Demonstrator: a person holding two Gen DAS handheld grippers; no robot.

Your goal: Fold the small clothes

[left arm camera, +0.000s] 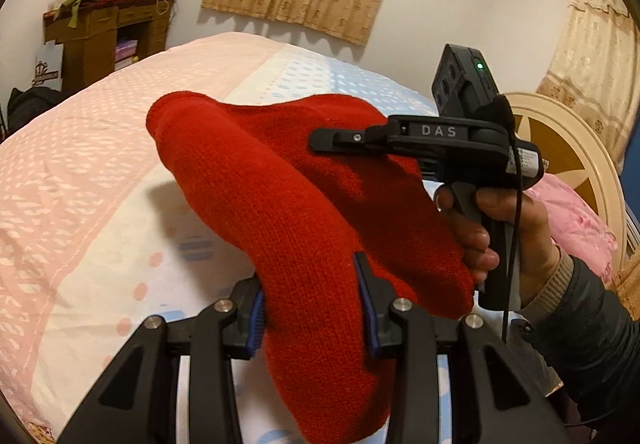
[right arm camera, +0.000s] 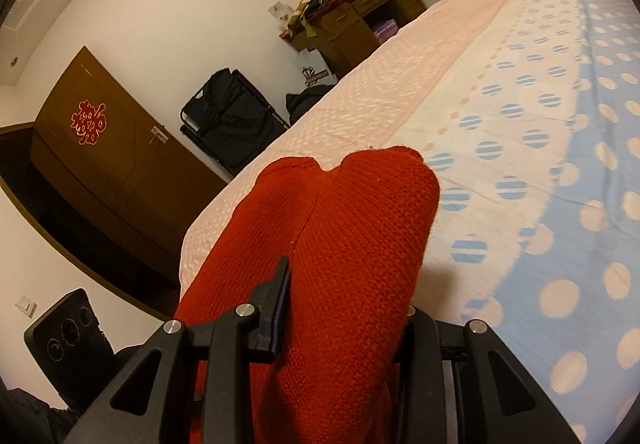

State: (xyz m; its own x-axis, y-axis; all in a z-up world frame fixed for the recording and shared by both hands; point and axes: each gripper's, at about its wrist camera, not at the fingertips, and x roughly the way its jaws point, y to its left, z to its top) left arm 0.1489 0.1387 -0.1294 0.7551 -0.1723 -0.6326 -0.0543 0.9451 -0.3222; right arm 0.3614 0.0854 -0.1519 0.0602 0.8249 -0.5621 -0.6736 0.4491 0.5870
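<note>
A red knitted garment (left arm camera: 280, 203) hangs bunched above the bed, held from both sides. My left gripper (left arm camera: 312, 296) is shut on its near end, and the cloth fills the gap between the blue pads (left arm camera: 365, 300). In the left wrist view my right gripper (left arm camera: 324, 139) reaches in from the right in a person's hand (left arm camera: 508, 228), clamped on the garment's far upper edge. In the right wrist view the red knit (right arm camera: 360, 236) bulges out between the right gripper (right arm camera: 344, 300) fingers; the right finger is hidden under the cloth.
Below lies a bed with a pink, white and blue dotted sheet (left arm camera: 80, 171) (right arm camera: 540, 131). A cream headboard (left arm camera: 568, 147) and pink pillow (left arm camera: 572, 219) are to the right. A cluttered wooden desk (left arm camera: 100, 39), a black rack (right arm camera: 232, 115) and a brown door (right arm camera: 100, 147) stand along the walls.
</note>
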